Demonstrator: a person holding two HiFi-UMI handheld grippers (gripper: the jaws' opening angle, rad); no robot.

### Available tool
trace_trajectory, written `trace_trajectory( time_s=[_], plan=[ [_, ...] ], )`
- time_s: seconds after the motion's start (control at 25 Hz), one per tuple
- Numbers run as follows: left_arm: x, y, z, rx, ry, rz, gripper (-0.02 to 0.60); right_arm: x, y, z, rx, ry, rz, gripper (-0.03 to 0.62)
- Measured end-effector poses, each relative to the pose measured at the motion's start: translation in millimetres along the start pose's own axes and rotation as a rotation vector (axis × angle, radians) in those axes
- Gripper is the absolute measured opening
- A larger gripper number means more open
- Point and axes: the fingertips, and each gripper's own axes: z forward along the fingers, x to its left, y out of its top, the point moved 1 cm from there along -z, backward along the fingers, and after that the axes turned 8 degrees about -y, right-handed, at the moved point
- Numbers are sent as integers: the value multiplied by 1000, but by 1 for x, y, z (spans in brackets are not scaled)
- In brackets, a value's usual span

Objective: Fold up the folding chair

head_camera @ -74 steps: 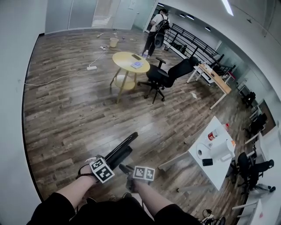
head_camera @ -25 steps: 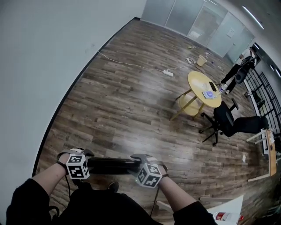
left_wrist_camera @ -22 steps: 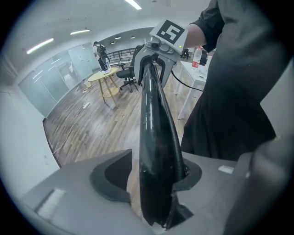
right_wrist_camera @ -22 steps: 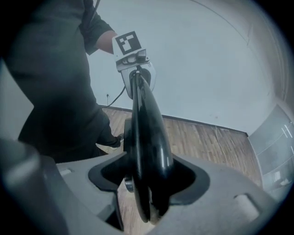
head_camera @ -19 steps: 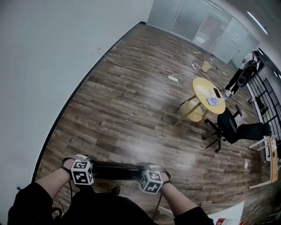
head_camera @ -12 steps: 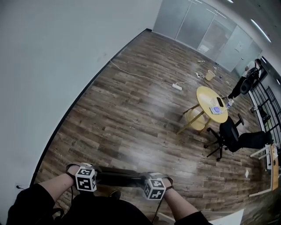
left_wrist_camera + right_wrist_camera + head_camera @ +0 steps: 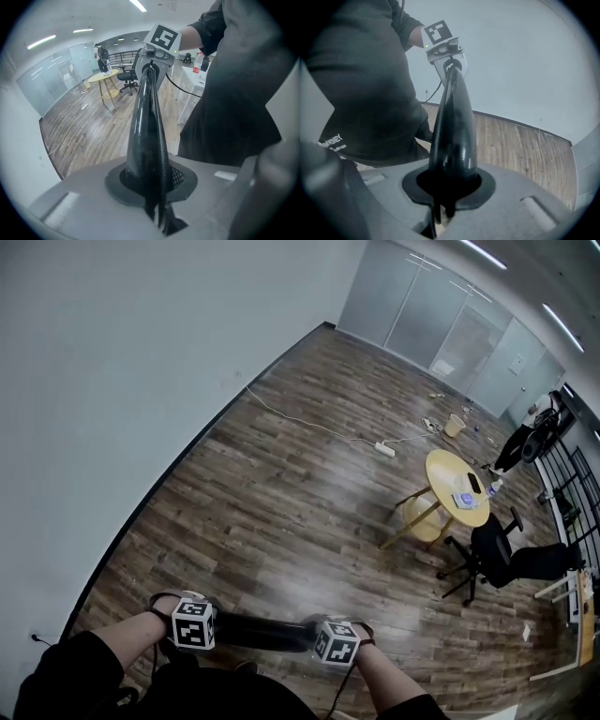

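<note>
Chair rail lies crosswise before me
Left gripper and right gripper, jaws just closed, clamp its ends; probably the backrest.

Chair seat & legs hidden

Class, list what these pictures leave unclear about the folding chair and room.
Seat and legs of the folding chair: head view, hidden by the person's torso and bottom edge.
Items on the yellow table: head view, too small.
Whether it is fully folded: no view shows.
</note>
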Motion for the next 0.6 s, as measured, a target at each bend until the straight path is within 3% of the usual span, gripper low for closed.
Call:
trace_trajectory(
  time_s=[0.6],
  plan=[
    [-7,-39,-29,-8,-78,-50,48,-6,48,3,51,94,-77,49]
  ],
)
